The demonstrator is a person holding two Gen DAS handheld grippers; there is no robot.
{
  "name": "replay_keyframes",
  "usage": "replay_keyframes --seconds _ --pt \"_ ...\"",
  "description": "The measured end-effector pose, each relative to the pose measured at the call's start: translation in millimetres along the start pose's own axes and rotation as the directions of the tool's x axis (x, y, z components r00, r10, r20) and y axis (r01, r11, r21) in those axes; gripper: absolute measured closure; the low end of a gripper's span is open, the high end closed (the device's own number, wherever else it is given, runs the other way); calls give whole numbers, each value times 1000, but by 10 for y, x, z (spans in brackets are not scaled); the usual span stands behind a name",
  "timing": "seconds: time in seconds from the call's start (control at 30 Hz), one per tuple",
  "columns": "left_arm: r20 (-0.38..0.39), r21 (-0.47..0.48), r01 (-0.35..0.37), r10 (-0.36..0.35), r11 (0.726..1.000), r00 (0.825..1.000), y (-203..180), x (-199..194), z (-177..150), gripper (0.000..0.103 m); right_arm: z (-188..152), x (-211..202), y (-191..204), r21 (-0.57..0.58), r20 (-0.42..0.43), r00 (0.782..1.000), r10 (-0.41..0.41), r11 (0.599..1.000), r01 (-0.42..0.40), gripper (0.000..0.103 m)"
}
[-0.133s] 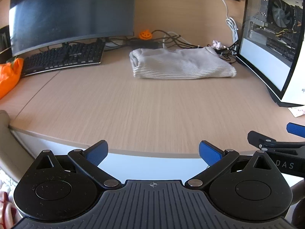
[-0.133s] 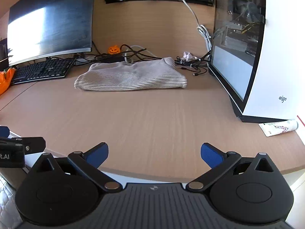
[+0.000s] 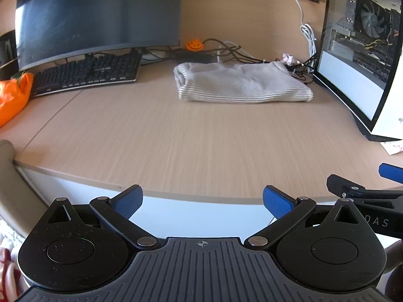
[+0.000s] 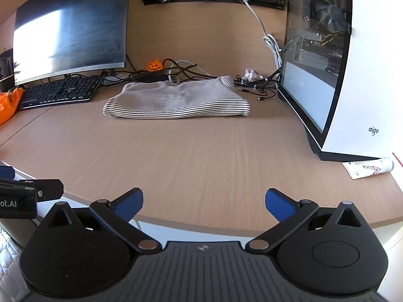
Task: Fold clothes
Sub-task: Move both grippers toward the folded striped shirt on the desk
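Wood-grain desk with a matching wood panel wall behind it, pretty ordinary computer setup. Along the back edge on the left sits a curved monitor with a black keyboard in front of it, and something orange and crumpled lies at the far left edge. A little pumpkin figure sits at the back among a tangle of cables. On the right edge stands a white PC case with a glass side, and a small tube lies at its foot near the front right corner.

The striped shirt is what I'm here for. It lies folded into a flat bundle toward the back middle of the desk, between the keyboard and the PC case, its far edge just about touching the cables. Nothing is on top of it.

Both my claws hover off the front edge of the desk, well apart from the shirt. My left gripper has its blue pads spread wide with nothing between them. Same deal with my right gripper, fingers fully apart and empty. They're side by side: each one peeks into the other's camera at the frame edge. The desk between me and the shirt is bare wood.
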State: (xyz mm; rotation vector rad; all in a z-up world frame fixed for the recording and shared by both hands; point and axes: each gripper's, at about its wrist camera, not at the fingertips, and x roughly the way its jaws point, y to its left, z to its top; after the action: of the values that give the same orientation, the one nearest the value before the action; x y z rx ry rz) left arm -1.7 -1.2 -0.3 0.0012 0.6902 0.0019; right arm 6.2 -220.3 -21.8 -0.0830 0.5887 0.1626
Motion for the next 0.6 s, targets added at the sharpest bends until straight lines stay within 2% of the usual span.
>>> replay_keyframes --seconds 0.07,0.27,0.37,0.6 --pt "22 -11 5 -5 1000 1000 32 -80 -69 0 -7 -20 22 -13 6 1000 -9 1000 9 0" --pt "-20 -19 12 -13 1000 1000 77 -98 -30 0 -2 -90 31 -13 -3 1000 -16 1000 16 0" --pt "-23 -11 16 -17 1000 1000 56 -112 -20 0 39 -90 157 -8 -3 1000 -31 999 31 0" --pt "-27 9 26 -26 1000 999 20 -107 -27 0 -45 -157 75 12 -17 1000 -20 1000 21 0"
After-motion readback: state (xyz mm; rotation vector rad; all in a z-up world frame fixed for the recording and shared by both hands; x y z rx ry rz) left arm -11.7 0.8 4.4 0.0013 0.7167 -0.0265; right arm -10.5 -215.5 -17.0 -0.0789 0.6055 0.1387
